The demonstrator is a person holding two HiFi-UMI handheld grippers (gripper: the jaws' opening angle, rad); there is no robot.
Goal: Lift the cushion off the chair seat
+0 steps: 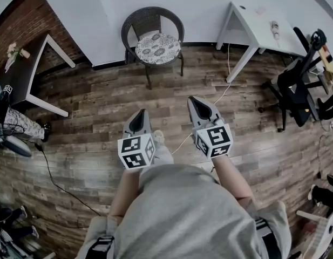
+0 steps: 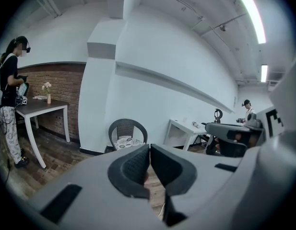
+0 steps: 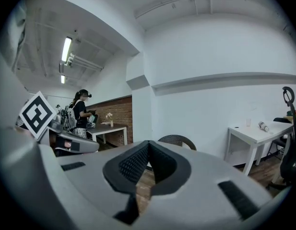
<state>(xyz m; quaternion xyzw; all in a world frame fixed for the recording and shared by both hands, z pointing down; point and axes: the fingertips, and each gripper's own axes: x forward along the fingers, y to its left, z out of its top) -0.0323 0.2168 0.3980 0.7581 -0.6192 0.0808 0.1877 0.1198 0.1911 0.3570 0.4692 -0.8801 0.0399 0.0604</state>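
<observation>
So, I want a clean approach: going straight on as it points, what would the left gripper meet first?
Probably the wicker chair with the cushion; bare wood floor lies between. The left gripper, fingers together, tilts slightly down, so it might touch floor first.

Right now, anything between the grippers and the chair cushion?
Nothing visible does. Only bare wood floor lies between the left gripper, the right gripper and the cushion on the wicker chair. A thin cable lies low by the right gripper.
</observation>
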